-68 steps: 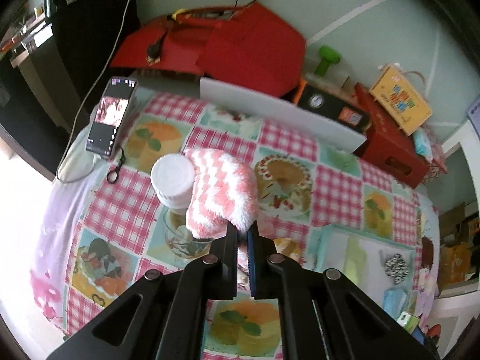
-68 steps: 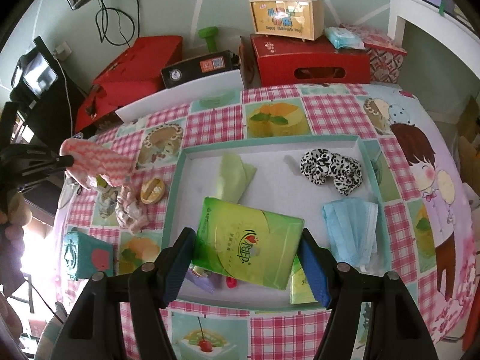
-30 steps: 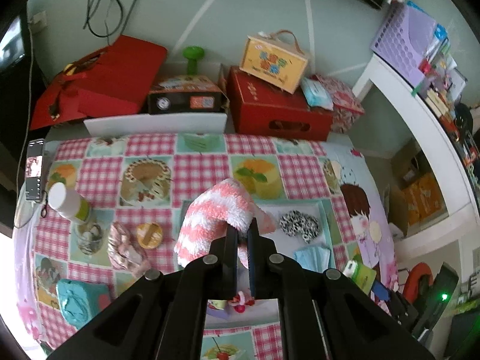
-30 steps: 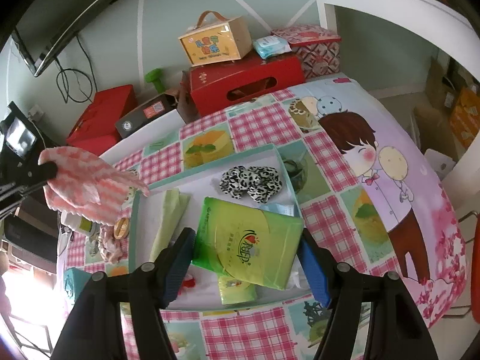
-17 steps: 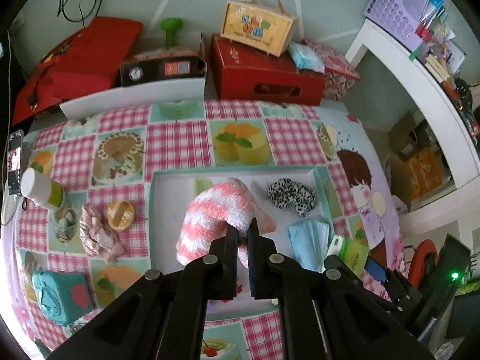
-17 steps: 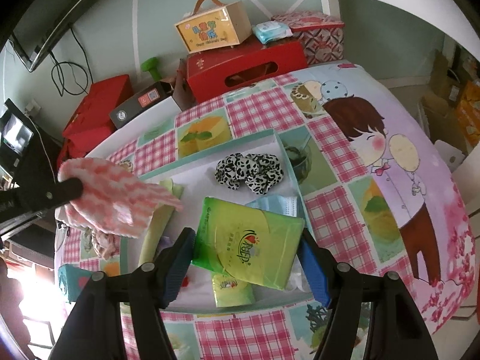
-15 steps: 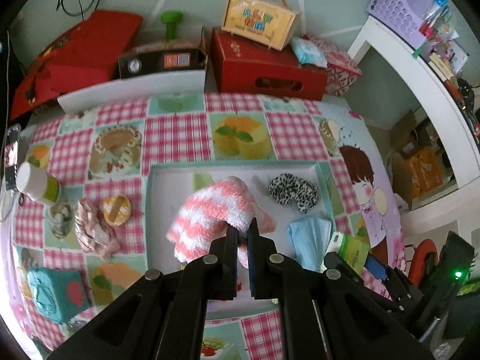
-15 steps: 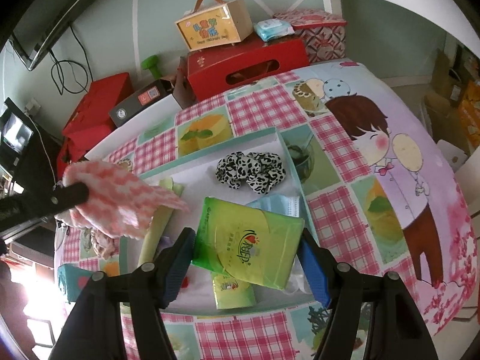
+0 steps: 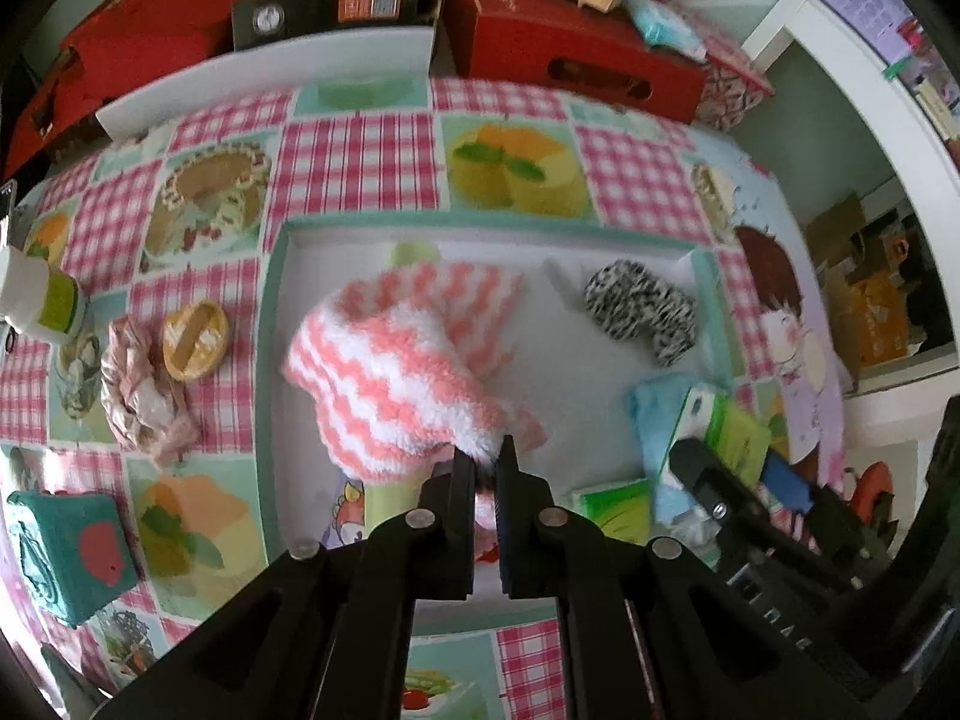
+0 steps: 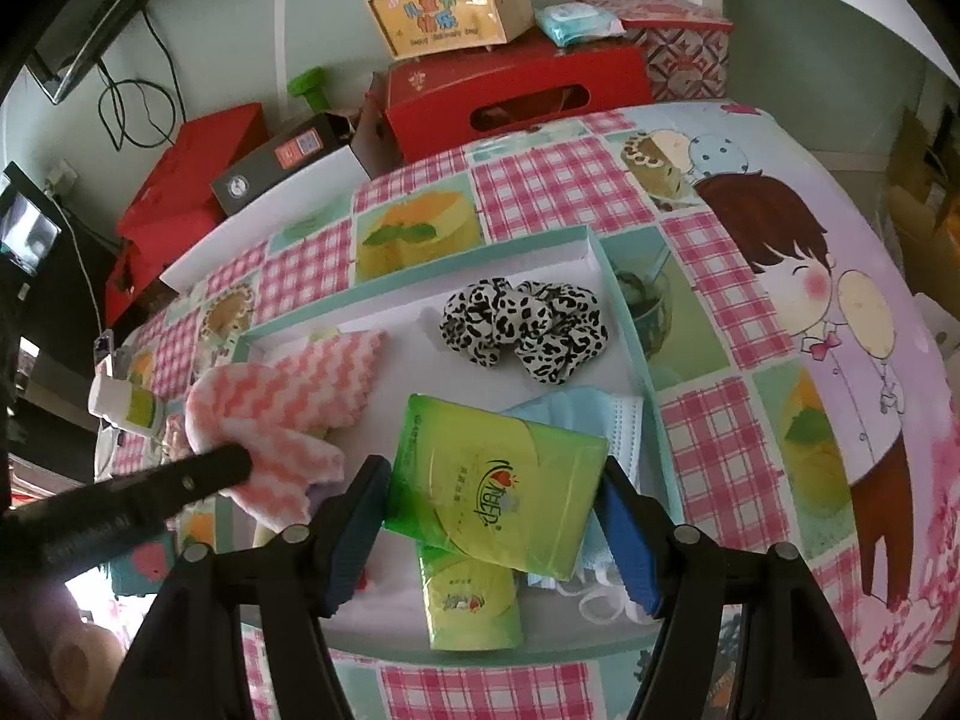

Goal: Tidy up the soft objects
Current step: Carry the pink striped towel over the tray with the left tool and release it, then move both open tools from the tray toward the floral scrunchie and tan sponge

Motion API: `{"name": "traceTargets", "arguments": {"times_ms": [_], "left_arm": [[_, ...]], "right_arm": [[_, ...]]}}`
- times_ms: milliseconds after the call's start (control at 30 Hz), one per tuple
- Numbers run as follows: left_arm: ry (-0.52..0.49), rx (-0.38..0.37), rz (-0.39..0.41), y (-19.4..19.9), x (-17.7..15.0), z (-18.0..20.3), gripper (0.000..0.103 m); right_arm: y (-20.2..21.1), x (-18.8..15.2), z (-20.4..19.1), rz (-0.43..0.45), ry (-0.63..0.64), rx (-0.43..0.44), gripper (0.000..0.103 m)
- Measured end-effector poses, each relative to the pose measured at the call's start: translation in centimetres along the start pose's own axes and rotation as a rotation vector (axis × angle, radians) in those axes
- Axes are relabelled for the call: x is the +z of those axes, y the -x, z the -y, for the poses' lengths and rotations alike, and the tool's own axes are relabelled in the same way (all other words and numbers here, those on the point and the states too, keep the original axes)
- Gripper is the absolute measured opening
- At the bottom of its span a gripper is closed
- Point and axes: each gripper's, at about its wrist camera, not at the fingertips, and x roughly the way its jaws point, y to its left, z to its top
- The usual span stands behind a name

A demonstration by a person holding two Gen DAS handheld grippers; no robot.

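While the left gripper (image 9: 485,463) pinches the pink-white fuzzy sock (image 9: 396,372) tight, jaws nearly together, sock hangs over the tray's (image 9: 273,324) left half. R gripper (image 10: 495,510) is clamped on a green tissue pack (image 10: 492,483) w/ jaws wide, above tray front. In tray: leopard scrunchie (image 10: 522,327), blue masks (image 10: 606,414), 2nd tissue pack (image 10: 471,600). Off tray, left: bottle (image 9: 42,300), teal box (image 9: 66,546).
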Motion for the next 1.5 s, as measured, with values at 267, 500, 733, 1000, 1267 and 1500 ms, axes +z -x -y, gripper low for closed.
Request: {"name": "traceTargets", "arguments": {"times_ms": [267,500,733,1000,1267,1500], "left_arm": [[0.019,0.033,-0.074,-2.8,-0.9,-0.9,0.005],[0.051,0.009,-0.093,-2.9,-1.5,-1.6,0.007],[0.063,-0.010,-0.064,-1.1,-2.1,-2.0,0.031],[0.053,-0.002,-0.022,0.9,-1.8,-1.9,0.044],[0.087,0.042,-0.011,1.8,-1.6,-3.4,0.050],[0.106,0.081,0.001,1.6,-1.5,-4.0,0.069]], "right_arm": [[-1.6,0.2,0.1,-0.035,0.006,0.001,0.071],[-2.0,0.5,-0.2,-0.042,0.021,-0.007,0.072],[-1.7,0.4,-0.1,-0.047,0.024,-0.017,0.074],[-0.6,0.2,-0.2,-0.037,0.034,-0.019,0.082],[-0.2,-0.2,0.0,-0.048,0.032,-0.035,0.082],[-0.2,-0.8,0.1,-0.065,0.035,-0.060,0.085]]}}
